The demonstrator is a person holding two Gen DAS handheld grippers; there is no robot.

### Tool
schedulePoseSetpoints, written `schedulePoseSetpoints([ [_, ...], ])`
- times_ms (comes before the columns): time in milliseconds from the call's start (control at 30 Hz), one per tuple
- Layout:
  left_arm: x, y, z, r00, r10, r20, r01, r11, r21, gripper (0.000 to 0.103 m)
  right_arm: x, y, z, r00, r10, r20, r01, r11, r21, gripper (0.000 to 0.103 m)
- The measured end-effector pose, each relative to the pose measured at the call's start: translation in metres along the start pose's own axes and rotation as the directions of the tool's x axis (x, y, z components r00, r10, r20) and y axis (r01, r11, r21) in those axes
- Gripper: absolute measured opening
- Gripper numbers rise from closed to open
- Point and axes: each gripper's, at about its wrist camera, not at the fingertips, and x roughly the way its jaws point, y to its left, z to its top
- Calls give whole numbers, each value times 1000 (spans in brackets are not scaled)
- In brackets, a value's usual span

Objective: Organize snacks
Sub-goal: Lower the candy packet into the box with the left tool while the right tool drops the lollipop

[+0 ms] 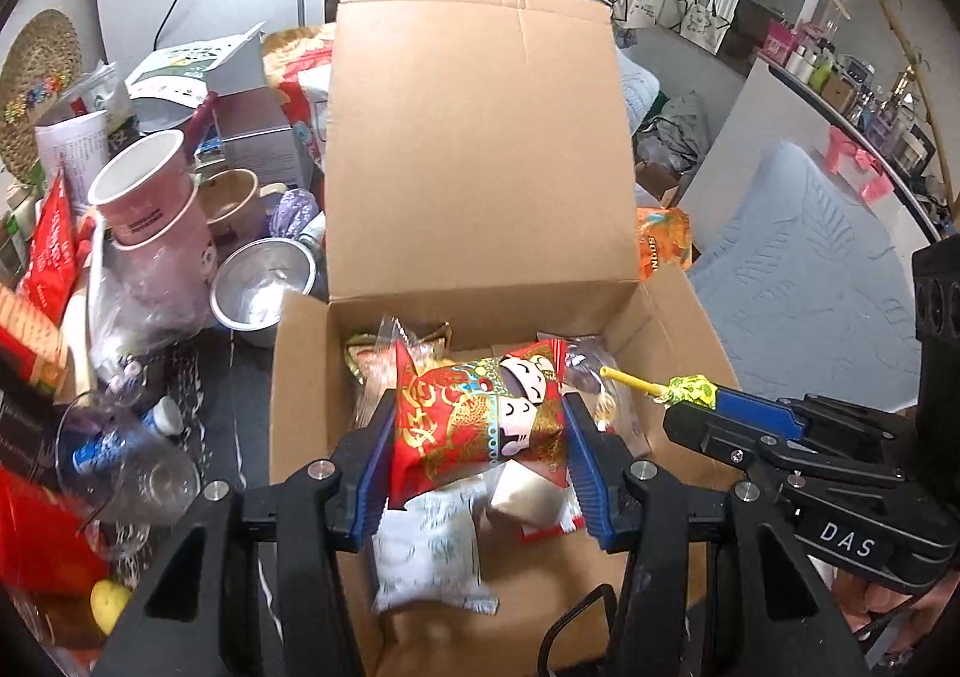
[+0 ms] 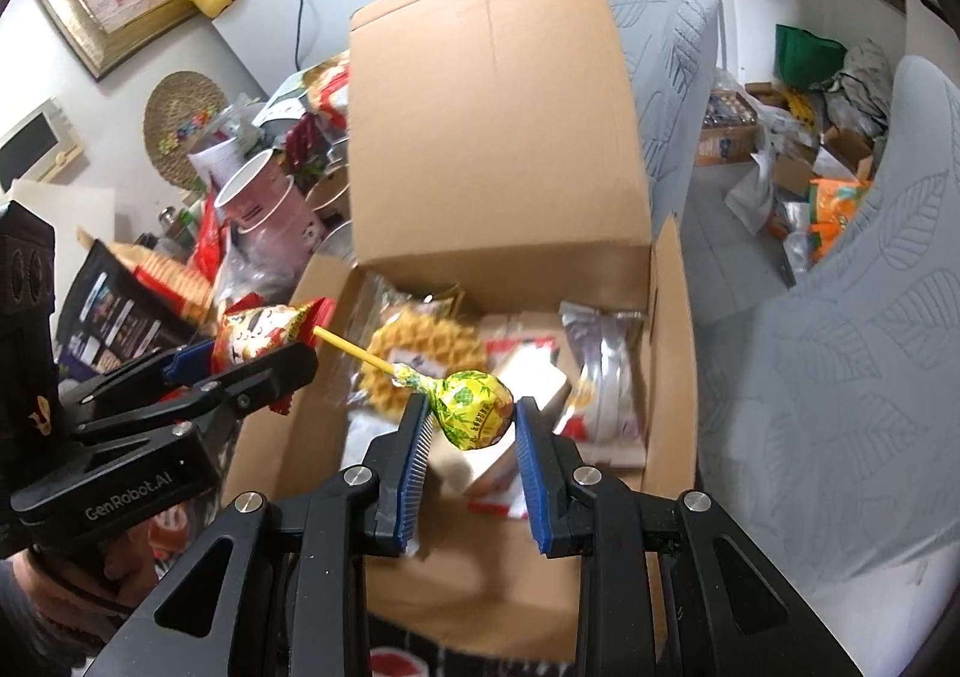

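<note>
An open cardboard box [image 1: 480, 167] stands in front of both grippers, its far flap upright, with several wrapped snacks inside. My left gripper [image 1: 477, 425] is shut on a red snack packet [image 1: 474, 419] with a cartoon figure, held over the box's inside. Below it lie a white patterned packet [image 1: 429, 557] and other wrappers. My right gripper [image 2: 471, 419] is shut on a lollipop [image 2: 474, 401] in a yellow-green wrapper, its yellow stick pointing up-left, also above the box [image 2: 498, 137]. In the left wrist view the right gripper [image 1: 690, 401] comes in from the right with the lollipop [image 1: 690, 392]; the right wrist view shows the left gripper [image 2: 258, 353] holding the red packet [image 2: 258, 332].
Left of the box the table is crowded: stacked pink paper cups [image 1: 147, 197], a metal bowl [image 1: 264, 290], a clear plastic bottle [image 1: 126, 455], red packets [image 1: 51, 251] and boxes. A pale grey cushioned seat [image 1: 810, 287] lies right of the box. A waffle snack [image 2: 420, 353] lies inside the box.
</note>
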Motion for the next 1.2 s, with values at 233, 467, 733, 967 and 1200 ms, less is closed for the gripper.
schedulePoseSetpoints([
  [233,35,-2,12,999,22,-40,-22,1000,9,51,26,-13,14,999,-33,-31,33,999,-9,28],
  [467,62,-1,14,995,39,-88,-39,999,8,51,47,-22,18,995,-58,-79,59,998,4,28],
  [733,81,2,13,988,60,-139,-59,998,14,51,60,-19,20,990,-98,-99,95,995,-36,28],
  [967,86,-2,11,980,103,-168,-95,994,55,53,68,-12,18,984,-130,-120,123,990,-64,29],
  [1200,83,0,11,970,142,-198,-133,989,56,56,64,-9,17,979,-158,-127,151,987,-62,42],
])
